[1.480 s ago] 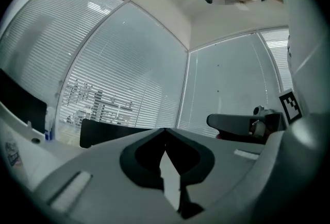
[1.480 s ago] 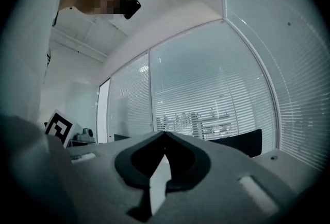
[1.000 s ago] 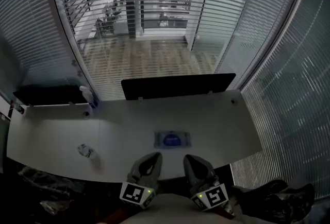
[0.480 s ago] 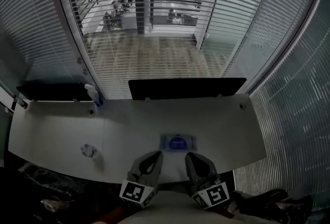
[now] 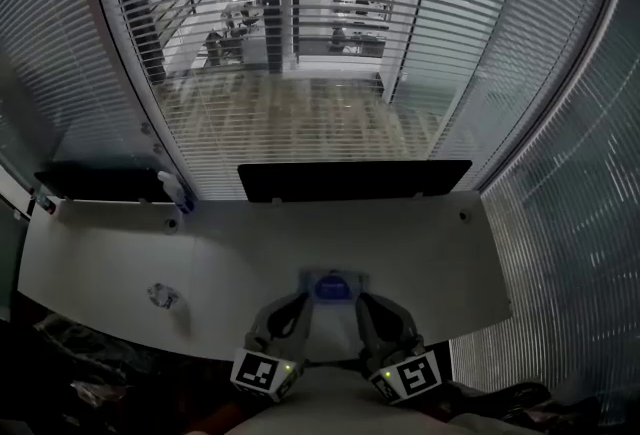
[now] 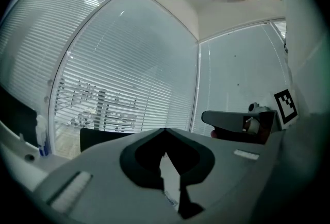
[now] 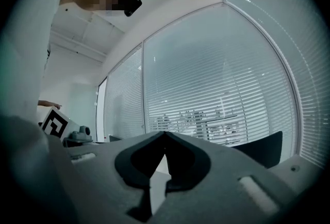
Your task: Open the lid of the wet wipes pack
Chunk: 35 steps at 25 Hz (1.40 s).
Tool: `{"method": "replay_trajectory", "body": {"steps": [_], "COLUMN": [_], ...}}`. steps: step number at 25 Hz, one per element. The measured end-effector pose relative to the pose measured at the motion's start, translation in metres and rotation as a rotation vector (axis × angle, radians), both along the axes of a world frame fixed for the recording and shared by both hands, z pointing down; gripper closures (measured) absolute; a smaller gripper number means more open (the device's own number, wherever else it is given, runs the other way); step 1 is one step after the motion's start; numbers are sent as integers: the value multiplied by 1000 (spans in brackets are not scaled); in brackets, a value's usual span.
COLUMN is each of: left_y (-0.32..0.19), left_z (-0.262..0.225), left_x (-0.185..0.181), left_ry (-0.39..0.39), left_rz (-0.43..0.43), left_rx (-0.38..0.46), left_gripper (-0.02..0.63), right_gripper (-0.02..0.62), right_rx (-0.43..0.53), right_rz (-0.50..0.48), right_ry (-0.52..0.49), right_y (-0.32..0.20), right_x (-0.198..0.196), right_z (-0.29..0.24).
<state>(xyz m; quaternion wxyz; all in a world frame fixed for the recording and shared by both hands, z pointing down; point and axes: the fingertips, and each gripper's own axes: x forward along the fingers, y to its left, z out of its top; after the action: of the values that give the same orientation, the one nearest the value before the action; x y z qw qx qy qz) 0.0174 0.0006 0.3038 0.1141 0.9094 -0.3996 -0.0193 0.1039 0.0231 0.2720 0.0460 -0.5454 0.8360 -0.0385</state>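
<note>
On white desk (image 5: 430,253), near front edge, wet wipes pack (image 5: 352,280) lies flat, blue lid (image 5: 332,289) judged shut. L gripper (image 5: 298,303) & R gripper (image 5: 366,303) sit close either side of pack; both jaws together, nothing held. Task not begun; lid lift outstanding.

Pack (image 5: 333,285) lies on my table (image 5: 440,253) near the front edge, middle. My left gripper (image 5: 298,303) sits just left of it and my right gripper (image 5: 366,303) just right. Screen (image 5: 352,179) stands along the back edge behind the pack. Bottle (image 5: 172,189) is back left. A small object (image 5: 163,297) lies front left, well apart from the pack. Blinds (image 5: 300,43) hang behind the table.
</note>
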Motion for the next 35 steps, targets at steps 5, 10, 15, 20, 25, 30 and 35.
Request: {"method": "replay_trajectory", "body": {"steps": [5,10,15,20,25,30,35], "left_y": [-1,-5,-15,-14,-18,-28,-34], "left_z": [18,13,16,27,27,30,54], "left_x": [23,33,32,22,19,14,13], "left_ry": [-11,-14,-26,-27,-30,-42,-75], "left_rz": [6,14,3,-15,-35,-35,-24], "left_rx": [-5,-10,0,-29,-35,-28,-63], "left_gripper": [603,603,604,603,603,603,603], "right_gripper": [594,595,595,594,594,595,594], "right_rx": [2,-2,-9,-21,-16,-18,-46], "right_rz": [4,1,-9,-22,-39,-68,-85], "right_ry": [-14,-10,-5,9,29,71,135], "right_y": [-3,-8,-18,-22,-28,-35,-43], "right_x": [20,30,31,23,23,17,16], "right_z": [13,4,11,16,16,21,41]}}
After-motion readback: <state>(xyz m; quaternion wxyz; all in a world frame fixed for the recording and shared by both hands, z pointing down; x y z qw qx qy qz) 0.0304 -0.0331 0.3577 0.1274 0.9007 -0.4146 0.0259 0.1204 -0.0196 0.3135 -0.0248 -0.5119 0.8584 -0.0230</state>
